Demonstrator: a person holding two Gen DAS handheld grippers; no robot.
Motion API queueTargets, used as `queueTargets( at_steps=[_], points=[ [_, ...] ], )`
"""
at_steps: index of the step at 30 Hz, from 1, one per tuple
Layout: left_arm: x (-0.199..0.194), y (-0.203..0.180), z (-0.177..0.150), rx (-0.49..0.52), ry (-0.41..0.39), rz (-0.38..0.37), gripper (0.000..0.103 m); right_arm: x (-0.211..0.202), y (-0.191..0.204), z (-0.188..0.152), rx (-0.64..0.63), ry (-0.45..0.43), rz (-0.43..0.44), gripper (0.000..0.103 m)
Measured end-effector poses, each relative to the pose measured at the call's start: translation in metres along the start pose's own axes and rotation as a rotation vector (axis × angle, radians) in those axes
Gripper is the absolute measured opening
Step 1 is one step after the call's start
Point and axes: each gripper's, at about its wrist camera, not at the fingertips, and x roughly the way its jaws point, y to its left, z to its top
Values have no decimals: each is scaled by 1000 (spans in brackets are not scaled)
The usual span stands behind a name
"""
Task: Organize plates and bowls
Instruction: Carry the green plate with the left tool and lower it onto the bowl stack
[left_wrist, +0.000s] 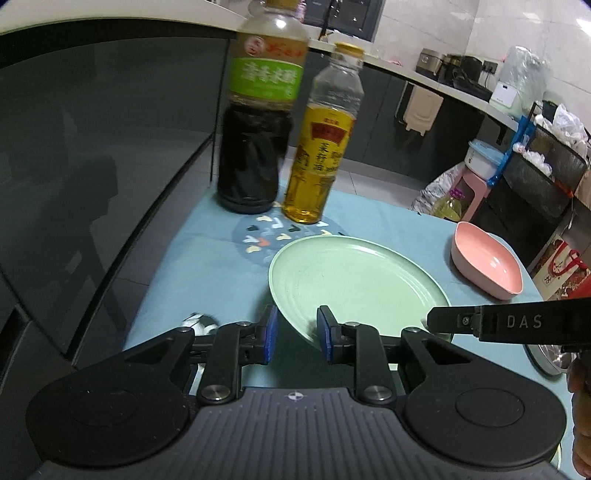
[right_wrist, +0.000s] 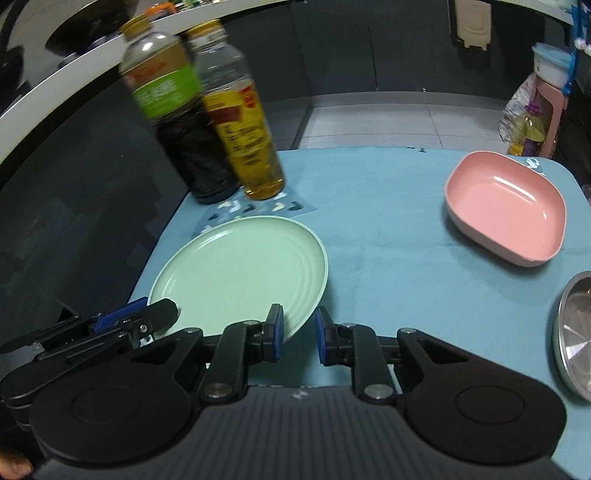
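Plates: one, a green plate (left_wrist: 354, 284), lying on the blue cloth of the table (left_wrist: 207, 266), its far edge over a patterned mat (left_wrist: 258, 236).
Bowls: two in sight; one pink bowl (right_wrist: 506, 214) well apart from the plate toward the table's right side, and one metal bowl (right_wrist: 576, 332) at the right edge, only partly in frame.
Bottles: two, standing side by side just beyond the plate; a dark sauce bottle (left_wrist: 258, 122) with a green label and an oil bottle (left_wrist: 321, 147) with a yellow label, both yellow-capped.
Left hand-held gripper (left_wrist: 295, 334): jaws parted, its blue pads on either side of the plate's near-left rim with a gap showing; it has hold of nothing that I can see.
Right hand-held gripper (right_wrist: 298, 334): jaws parted, straddling the plate's near-right rim; the left pad looks to be at the rim, the right pad stands clear of it, no grip closed.
Grippers together: two, both at the near edge of the same plate, the right one's finger reaching across the plate's edge in the left wrist view.
Plate attitude: the near rim seems slightly raised over the cloth, though I cannot tell for sure.
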Motion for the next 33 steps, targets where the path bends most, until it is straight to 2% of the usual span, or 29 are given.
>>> queueTargets(
  at_steps=[7, 13, 33],
  points=[
    [-23, 22, -14, -45, -19, 14, 21, -6, 29, -13, -44, 5, 20, 1],
    [-27, 35, -26, -66, -7, 26, 21, -3, 44, -26, -72, 30, 15, 1],
    [5, 46, -44, -74, 76, 13, 21, 35, 42, -34, -47, 128, -50, 2]
  ],
)
